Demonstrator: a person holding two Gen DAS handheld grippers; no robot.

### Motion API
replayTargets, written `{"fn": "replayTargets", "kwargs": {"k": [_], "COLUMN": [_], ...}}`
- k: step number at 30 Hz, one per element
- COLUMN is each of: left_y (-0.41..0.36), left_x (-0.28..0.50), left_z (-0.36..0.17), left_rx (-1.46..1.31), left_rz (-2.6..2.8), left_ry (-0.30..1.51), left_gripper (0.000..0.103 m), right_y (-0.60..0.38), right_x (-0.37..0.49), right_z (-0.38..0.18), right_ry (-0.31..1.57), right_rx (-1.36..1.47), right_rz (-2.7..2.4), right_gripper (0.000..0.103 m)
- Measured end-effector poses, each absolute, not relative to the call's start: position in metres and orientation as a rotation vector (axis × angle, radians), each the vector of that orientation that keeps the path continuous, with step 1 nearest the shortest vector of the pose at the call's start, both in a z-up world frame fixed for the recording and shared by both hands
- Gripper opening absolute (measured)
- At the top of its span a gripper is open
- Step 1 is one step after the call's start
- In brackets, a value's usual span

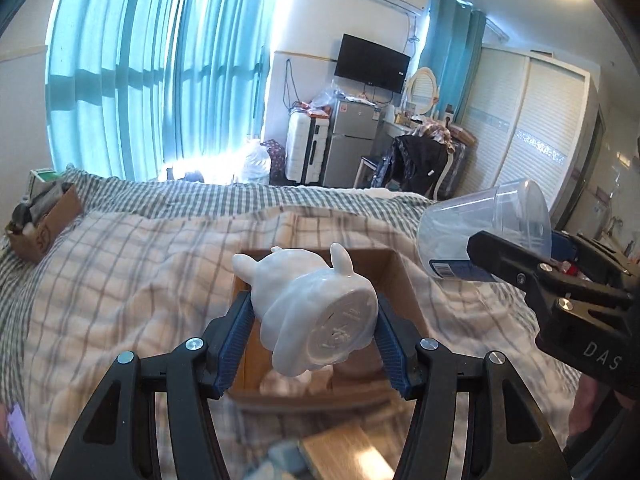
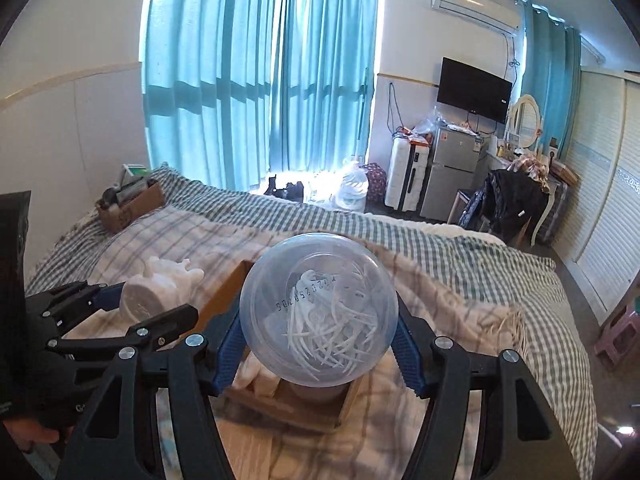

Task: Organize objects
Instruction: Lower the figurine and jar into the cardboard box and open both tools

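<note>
Checked bed [image 1: 120, 280], figurine [image 1: 316, 312] clamped between fingers [image 1: 236, 340]

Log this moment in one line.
left claw: shut on figurine | right claw: shut on jar | both above box

The cardboard box [image 1: 404, 280] is mostly hidden behind the white figurine [image 1: 316, 312]. Things inside the box look blurry. The clear jar [image 2: 318, 314] hides the box's middle too.

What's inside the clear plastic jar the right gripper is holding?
Through the clear plastic jar, a loose tangle of thin white floss picks shows. Their number cannot be told, since they overlap.
</note>
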State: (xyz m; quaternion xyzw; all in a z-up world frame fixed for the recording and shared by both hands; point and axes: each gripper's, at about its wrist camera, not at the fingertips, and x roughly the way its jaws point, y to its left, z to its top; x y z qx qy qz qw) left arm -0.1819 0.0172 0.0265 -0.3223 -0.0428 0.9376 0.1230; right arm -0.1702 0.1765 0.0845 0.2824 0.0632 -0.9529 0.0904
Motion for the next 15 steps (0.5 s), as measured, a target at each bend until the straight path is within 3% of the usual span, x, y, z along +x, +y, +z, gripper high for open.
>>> {"fn": "replayTargets", "kwargs": {"k": [6, 15], "left_y": [0.023, 0.035], "left_x": [-0.238, -0.279], "left_z": [0.003, -0.068], "left_rx": [-0.993, -1.130], "left_rz": [2.717, 2.617], "left_ry": [-0.131, -0.075], "left_gripper": [0.060, 0.060], "right_y": [0.175, 0.177], "right_x": [-0.229, -0.285], "right_z": [0.068, -0.010], "right_ry": [0.179, 0.140], "right_rx": [0.902, 1.070], "right_rz": [-2.798, -2.723], "right_gripper": [0.063, 0.063]}}
